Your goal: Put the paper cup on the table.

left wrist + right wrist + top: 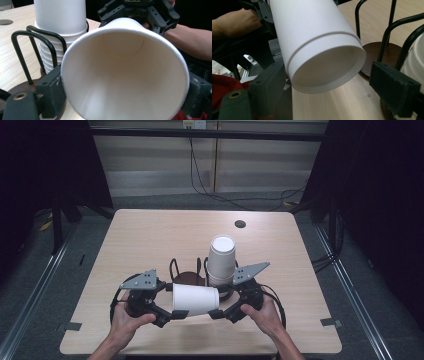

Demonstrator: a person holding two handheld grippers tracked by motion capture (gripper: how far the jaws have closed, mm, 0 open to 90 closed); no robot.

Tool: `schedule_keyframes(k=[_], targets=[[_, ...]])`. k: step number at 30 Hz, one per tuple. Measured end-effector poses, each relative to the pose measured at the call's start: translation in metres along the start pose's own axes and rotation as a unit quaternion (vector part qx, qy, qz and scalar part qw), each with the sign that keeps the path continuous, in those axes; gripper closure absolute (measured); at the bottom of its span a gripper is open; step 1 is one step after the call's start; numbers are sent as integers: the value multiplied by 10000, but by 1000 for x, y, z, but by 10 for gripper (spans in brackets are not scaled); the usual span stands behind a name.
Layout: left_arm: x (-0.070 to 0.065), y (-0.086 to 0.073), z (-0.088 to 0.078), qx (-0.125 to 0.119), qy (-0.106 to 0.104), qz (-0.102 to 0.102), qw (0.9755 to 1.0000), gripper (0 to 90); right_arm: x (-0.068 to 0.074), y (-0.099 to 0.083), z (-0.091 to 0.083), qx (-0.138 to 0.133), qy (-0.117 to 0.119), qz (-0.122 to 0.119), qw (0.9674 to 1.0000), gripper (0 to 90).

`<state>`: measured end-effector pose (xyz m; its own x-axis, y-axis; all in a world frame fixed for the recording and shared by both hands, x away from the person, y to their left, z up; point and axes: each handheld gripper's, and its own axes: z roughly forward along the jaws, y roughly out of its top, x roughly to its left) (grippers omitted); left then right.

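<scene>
A white paper cup [195, 299] lies on its side in the air between my two grippers, above the table's front. My left gripper [172, 301] is shut on the wide rim; in the left gripper view the cup's mouth [125, 75] faces me, both pads against the rim. My right gripper [222, 303] is at the cup's narrow base [324, 70]. Its jaws are open around the base, one pad [269, 85] beside the wall, the other [394, 87] apart from it. Behind stands a stack of white cups [221, 260] in a black wire holder [189, 277].
The wire holder has a round brown base [374, 52] and upright loops [25, 50] close behind the held cup. The wooden table [150, 235] has a dark round hole [240, 224] at the back. Cables [210, 190] run across the floor beyond.
</scene>
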<state>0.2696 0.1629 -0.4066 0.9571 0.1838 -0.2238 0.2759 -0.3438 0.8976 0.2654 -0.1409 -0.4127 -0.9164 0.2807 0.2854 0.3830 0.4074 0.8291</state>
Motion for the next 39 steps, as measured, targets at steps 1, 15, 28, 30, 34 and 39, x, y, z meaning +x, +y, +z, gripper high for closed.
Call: schedule_keyframes(k=[1,15,28,30,34,39], targets=[[1,0,-1,12,5,6,10000,129,0,0,-1,14,-22,-7,10000,140],[4,-1,-6,166,134,-54,9998,126,-2,-6,-12,-77,-391,71,9992,141],[4,0,-18,436,362,31,9984,126,-5,-9,-20,-128,-544,105,9984,141],[4,-1,-21,481,381,33,9981,126,-4,-9,-23,-159,-574,99,9982,141],[6,-5,-27,600,449,-5,9972,125,-5,-11,-28,-186,-681,144,9974,141],[8,-9,-35,747,461,-52,9961,123,-5,-13,-30,-176,-742,150,9970,141]])
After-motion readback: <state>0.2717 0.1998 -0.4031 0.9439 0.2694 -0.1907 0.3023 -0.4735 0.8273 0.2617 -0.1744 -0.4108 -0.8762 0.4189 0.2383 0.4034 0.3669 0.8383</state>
